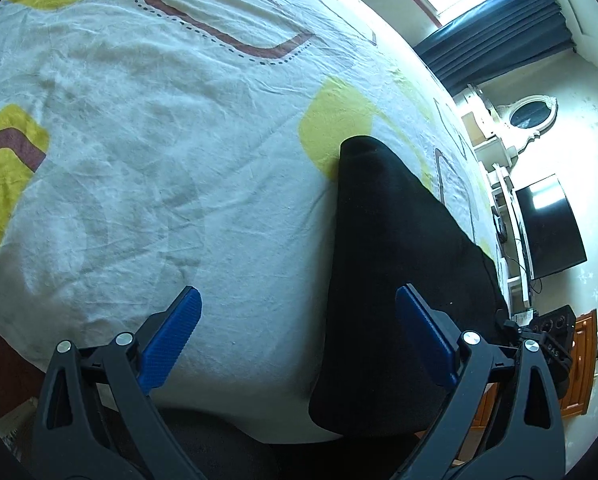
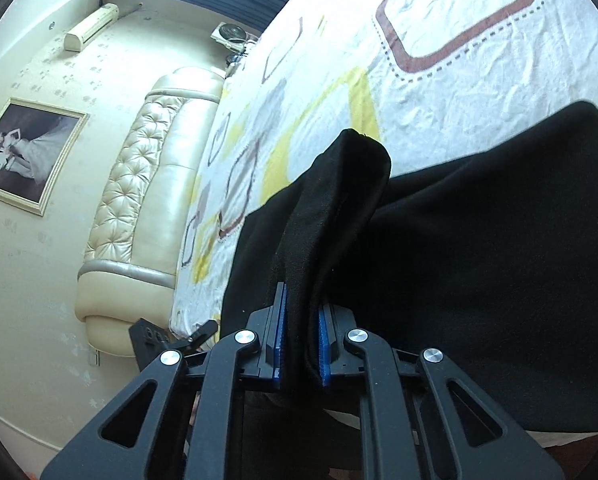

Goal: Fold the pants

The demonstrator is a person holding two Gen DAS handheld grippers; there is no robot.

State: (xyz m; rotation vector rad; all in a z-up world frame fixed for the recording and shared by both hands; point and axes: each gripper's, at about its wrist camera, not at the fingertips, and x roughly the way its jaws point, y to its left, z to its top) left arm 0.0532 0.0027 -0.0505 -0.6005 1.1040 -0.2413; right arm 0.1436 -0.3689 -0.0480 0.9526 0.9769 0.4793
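Clamping a bunched fold of the black pants (image 2: 479,240), the right gripper (image 2: 302,344) has its blue-padded fingers (image 2: 323,356) pressed together on the cloth. The pinched part rises from between the pads and stands up ahead of them as a rounded hump, while the rest of the garment spreads out flat to the right and below on the bed sheet (image 2: 439,92), which is white with yellow patches and brown rounded rectangles. Past the bed's edge on the left of this view are a cream tufted headboard (image 2: 139,200) and a framed photograph (image 2: 27,156) on the wall.

The left gripper (image 1: 299,340) has its fingers (image 1: 171,340) spread wide apart, with nothing between them. From this camera the pants (image 1: 391,280) lie on the bed sheet (image 1: 159,140) as a long dark strip running away from the gripper. The right-hand finger is over the cloth's edge; the left-hand finger is over bare sheet, well apart from the cloth. A dark television (image 1: 551,228) and blue curtains (image 1: 495,28) show at the right.
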